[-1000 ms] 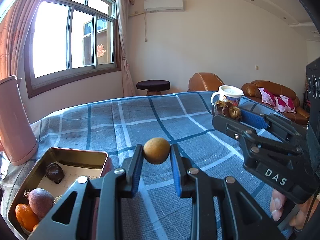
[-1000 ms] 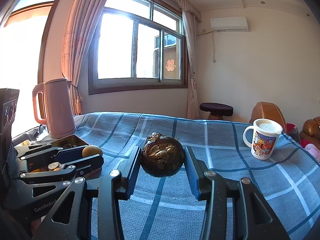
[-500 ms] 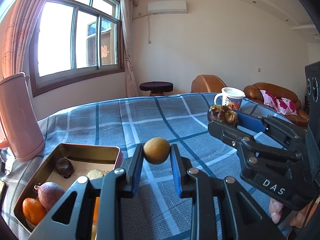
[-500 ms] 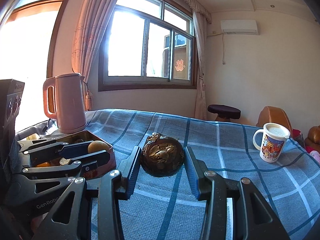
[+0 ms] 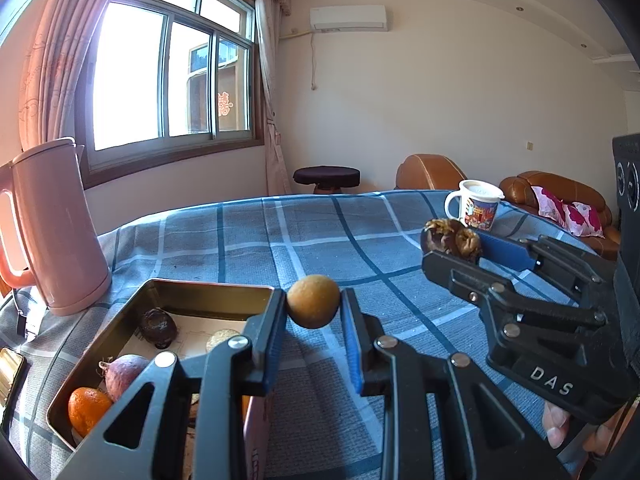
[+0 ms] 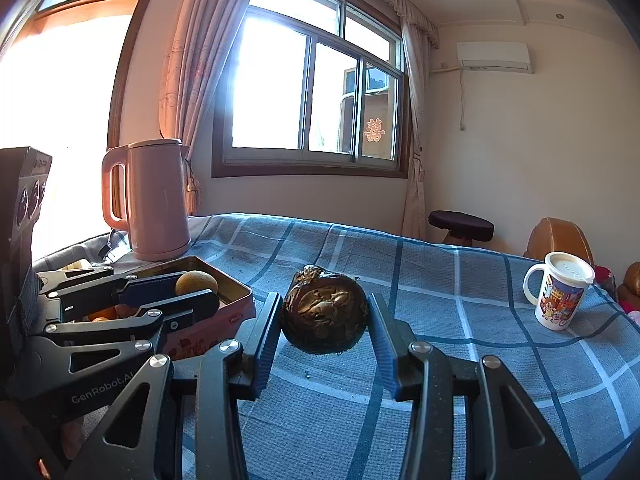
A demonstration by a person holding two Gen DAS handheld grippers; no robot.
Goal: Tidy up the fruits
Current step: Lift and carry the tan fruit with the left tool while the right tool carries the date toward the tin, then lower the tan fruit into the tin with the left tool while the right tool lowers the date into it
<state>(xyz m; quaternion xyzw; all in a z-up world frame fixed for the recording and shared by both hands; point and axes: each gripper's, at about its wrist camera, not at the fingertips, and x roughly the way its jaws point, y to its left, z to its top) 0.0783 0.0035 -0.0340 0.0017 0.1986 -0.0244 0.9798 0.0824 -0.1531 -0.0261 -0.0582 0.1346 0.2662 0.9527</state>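
Nearest us, our left gripper (image 5: pixel 313 307) pinches a small round tan fruit (image 5: pixel 313 306) between its blue pads, just off the tin's (image 5: pixel 208 289) right rim. Our right gripper (image 6: pixel 324 310), at 2 o'clock from it, clamps a dark wrinkled fruit (image 6: pixel 324 309) above the checked surface (image 6: pixel 440 280). Compared with a second ago, the tin and pink kettle (image 5: pixel 52 232) sit further right in the left view; both grips are unchanged.

A blue plaid cloth (image 5: pixel 320 240), a pink kettle (image 5: pixel 52 232) and a gold-lined tin (image 5: pixel 208 292) are seen beside a tan fruit (image 5: pixel 313 306).
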